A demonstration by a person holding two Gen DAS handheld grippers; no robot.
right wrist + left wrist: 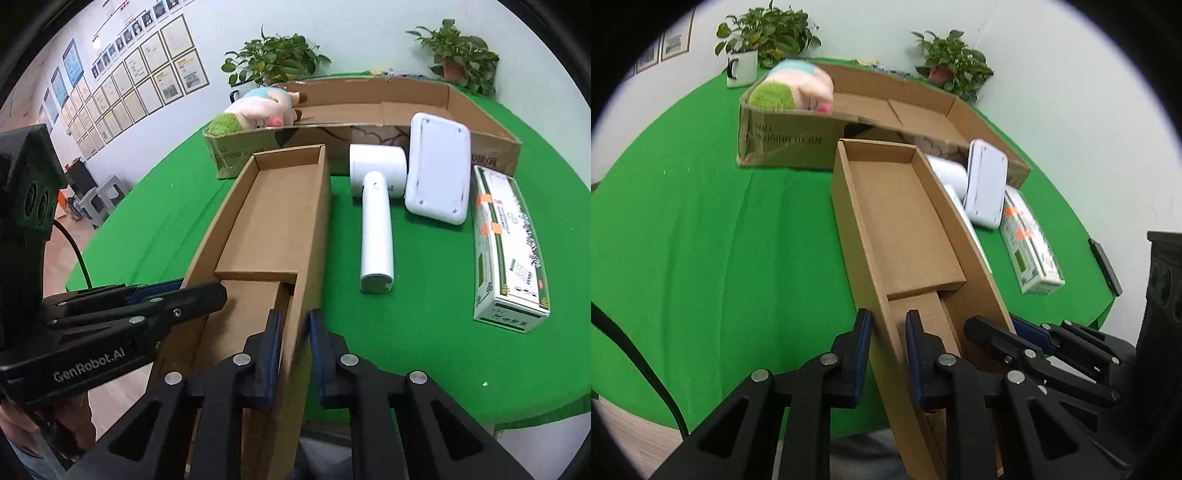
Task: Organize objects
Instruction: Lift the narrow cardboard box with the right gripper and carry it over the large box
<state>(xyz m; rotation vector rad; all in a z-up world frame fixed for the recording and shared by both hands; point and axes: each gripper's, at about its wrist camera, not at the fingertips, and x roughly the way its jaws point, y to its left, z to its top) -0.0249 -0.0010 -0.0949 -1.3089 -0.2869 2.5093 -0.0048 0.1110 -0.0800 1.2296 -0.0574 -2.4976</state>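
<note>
Cardboard is being pinched on both sides: the left tongs [886, 328] are gripping the left wall of the long box [273, 218], the right tongs [293, 328] its right wall. Keeping both grips level looks wise, so it is not twisting. It is stretching away ahead of both tongs, open-topped, empty, with an inner flap near the fingertips.

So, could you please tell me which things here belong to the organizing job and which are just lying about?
In the job:
- long box, gripped on its side walls by the left gripper and right gripper
- big carton
- plush toy
- white handheld device
- white flat unit
- printed carton

Lying about:
- potted plants
- mug
- wall frames
</note>
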